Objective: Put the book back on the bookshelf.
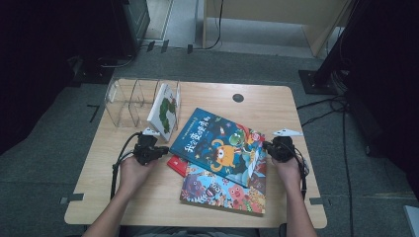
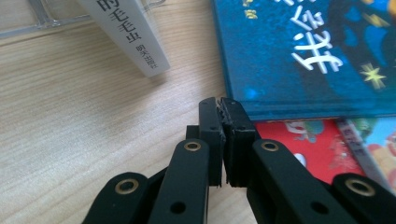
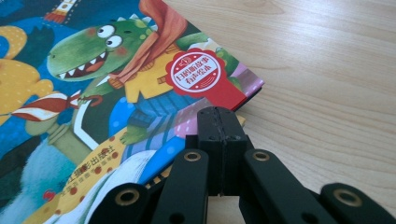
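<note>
The blue book point(image 1: 220, 143) lies on top of the pile in the middle of the counter point(image 1: 148, 197). The left tongs point(image 1: 160, 152) are clenched with nothing between them, just beside its left corner. The right tongs point(image 1: 267, 147) are also clenched and empty, at its right corner.

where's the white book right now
In the high view the white book stands leaning in the right end of the clear rack at the table's far left, just beyond the left gripper.
</note>
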`<state>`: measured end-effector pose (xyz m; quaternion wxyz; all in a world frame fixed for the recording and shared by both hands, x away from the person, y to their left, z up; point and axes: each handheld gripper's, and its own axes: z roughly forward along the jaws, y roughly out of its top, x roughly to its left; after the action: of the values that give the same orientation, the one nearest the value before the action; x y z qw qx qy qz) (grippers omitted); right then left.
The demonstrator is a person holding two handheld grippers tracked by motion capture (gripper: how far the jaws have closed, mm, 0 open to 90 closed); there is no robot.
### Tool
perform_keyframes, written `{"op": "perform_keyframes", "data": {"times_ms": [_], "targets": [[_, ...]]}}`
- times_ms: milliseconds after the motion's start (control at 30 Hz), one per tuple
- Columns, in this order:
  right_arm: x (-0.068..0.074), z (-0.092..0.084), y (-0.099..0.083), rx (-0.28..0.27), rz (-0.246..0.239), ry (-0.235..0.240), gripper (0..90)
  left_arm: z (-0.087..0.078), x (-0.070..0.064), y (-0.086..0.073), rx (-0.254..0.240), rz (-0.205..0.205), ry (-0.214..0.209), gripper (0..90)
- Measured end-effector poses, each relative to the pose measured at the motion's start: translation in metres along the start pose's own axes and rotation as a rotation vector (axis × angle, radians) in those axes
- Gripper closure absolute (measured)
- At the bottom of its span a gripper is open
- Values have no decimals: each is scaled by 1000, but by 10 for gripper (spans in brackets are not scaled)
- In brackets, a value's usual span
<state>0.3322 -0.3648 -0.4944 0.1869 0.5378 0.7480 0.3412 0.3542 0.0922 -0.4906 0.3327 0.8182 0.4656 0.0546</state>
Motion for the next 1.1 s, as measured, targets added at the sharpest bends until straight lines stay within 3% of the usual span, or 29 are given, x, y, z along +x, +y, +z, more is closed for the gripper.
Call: {"op": "perform_keyframes", "data": {"times_ms": [167,300,467,1100], "targets": [[0,-1,-3,-9,7,13,900,1,-3,0,13,-1,-65,895],[0,-1,-4,-16,12,22,900,0,-11,-2,24,25,-70,893],[-1,-2,-6,-23,14,36,900,-3,-17,-6,25,8,-101,890],[-6,1,-2,-19,9,33,900,-11,-43,-18,52,15,-131,891]]}}
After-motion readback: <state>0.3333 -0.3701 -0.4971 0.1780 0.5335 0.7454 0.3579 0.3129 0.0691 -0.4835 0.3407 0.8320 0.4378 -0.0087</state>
